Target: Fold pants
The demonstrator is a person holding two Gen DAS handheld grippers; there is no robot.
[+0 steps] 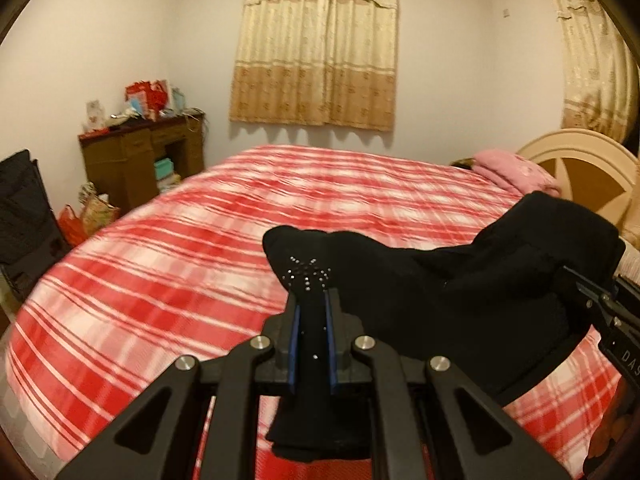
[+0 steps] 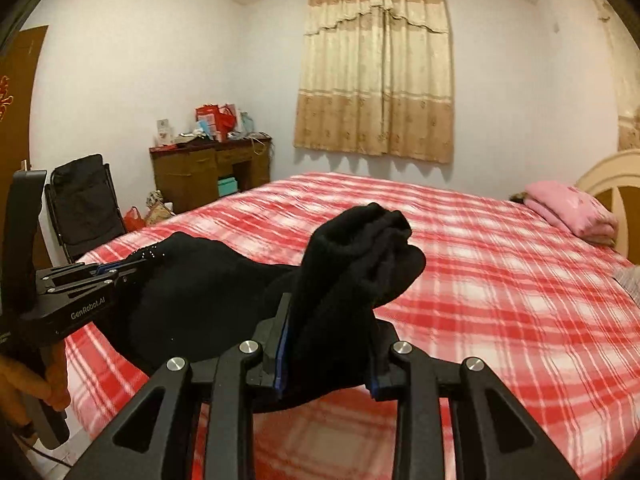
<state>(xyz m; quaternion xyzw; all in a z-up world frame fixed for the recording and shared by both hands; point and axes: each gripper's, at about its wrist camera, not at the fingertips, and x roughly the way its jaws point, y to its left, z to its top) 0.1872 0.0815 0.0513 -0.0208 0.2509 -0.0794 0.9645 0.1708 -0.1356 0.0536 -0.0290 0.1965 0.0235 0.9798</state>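
We see the black pants [image 1: 460,292] held in the air above the near part of the bed [image 1: 180,264], strung between the two tools and sagging in the middle. The left hand-held gripper [image 1: 312,300] is clenched on one end of the garment, near a small cluster of sparkling studs [image 1: 308,272], with a fold of cloth hanging down between and below its blue pads [image 1: 295,344]. The right hand-held gripper [image 2: 332,312] grasps a thicker bunch of fabric, its jaws standing partly apart around the wad, whose bundled end rises above the fingertips. In the right wrist view the left tool shows at the left edge, with a hand [image 2: 36,384] on its handle. We judge the task to be at an early stage: the pants are picked up but bunched, not spread flat, and no clean crease is visible. What remains, in our reading, is to lay the garment out on the plaid cover, align the legs and fold them over. A folded pink blanket [image 2: 572,208] lies far right by the headboard [image 1: 584,168], well apart from the work.
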